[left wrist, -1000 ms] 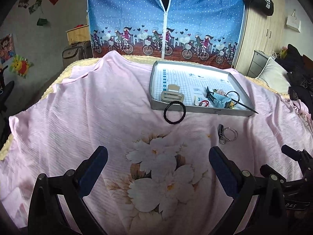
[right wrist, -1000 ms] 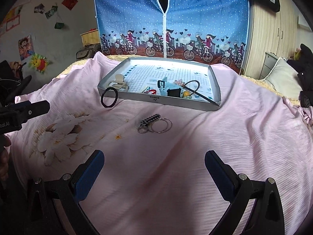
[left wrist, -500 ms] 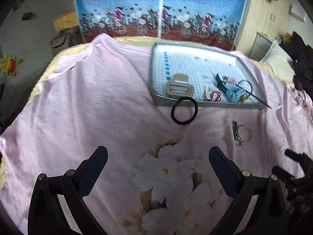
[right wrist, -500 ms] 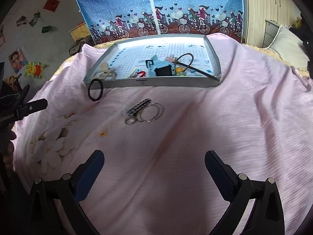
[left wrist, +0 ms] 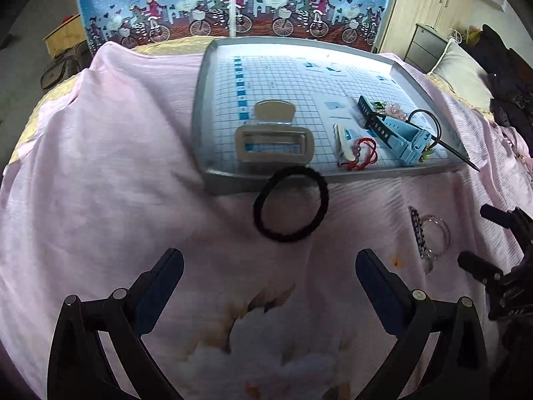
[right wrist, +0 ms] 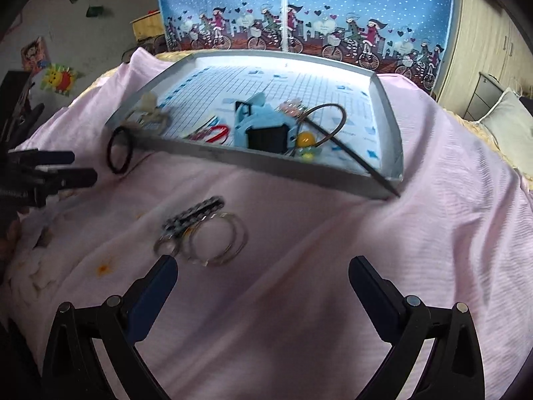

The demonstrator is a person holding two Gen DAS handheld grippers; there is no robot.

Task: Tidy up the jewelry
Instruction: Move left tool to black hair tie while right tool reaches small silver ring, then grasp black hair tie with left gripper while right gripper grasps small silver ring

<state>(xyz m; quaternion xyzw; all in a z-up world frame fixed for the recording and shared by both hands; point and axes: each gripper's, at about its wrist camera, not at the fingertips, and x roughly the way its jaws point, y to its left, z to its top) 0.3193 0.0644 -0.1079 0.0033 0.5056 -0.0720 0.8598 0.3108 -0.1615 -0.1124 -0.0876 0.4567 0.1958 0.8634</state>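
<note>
- Ahead of your left gripper [left wrist: 269,276], its fingers spread wide and empty, the black hair tie [left wrist: 290,203] leans against the tray's [left wrist: 213,180] front wall.
- Just beyond your right gripper [right wrist: 263,280], also spread and empty, the clear bangles [right wrist: 216,238] and checkered clip [right wrist: 193,216] lie touching on the pink sheet [right wrist: 383,253], nearest the left finger [right wrist: 153,296].

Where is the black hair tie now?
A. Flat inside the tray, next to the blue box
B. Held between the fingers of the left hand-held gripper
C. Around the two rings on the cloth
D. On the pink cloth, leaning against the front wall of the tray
D: the hair tie lies on the pink cloth outside the tray, its top edge against the tray's front wall, and nothing grips it.
</note>
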